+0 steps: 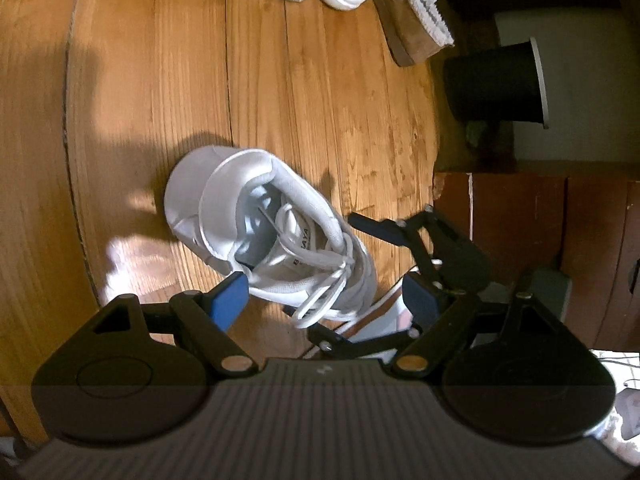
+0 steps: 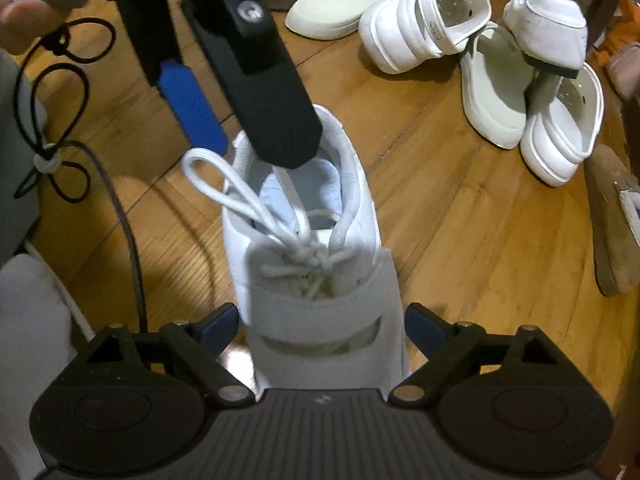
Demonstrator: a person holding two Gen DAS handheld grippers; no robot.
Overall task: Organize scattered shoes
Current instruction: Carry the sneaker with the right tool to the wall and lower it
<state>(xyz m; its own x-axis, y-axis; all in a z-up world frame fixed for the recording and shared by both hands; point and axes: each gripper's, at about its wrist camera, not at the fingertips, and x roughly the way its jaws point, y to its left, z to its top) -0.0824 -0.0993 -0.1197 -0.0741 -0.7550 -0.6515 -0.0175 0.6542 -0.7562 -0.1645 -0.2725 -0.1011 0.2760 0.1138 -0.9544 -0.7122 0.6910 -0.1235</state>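
Observation:
A white lace-up sneaker (image 1: 272, 232) stands on the wooden floor; it also shows in the right wrist view (image 2: 320, 264). My left gripper (image 1: 328, 300) is open around its laced front. In the right wrist view the left gripper's fingers (image 2: 276, 120) reach down at the sneaker's collar, one inside the opening, one outside. My right gripper (image 2: 320, 326) is open, with its blue pads on either side of the sneaker's toe end.
Several white sandals and clogs (image 2: 424, 20) and another white sneaker (image 2: 548, 24) lie piled at the far right. A brown slipper (image 2: 612, 224) lies at the right edge. A black cable (image 2: 80, 140) runs on the left. A dark bin (image 1: 496, 80) and cabinet (image 1: 520, 220) stand nearby.

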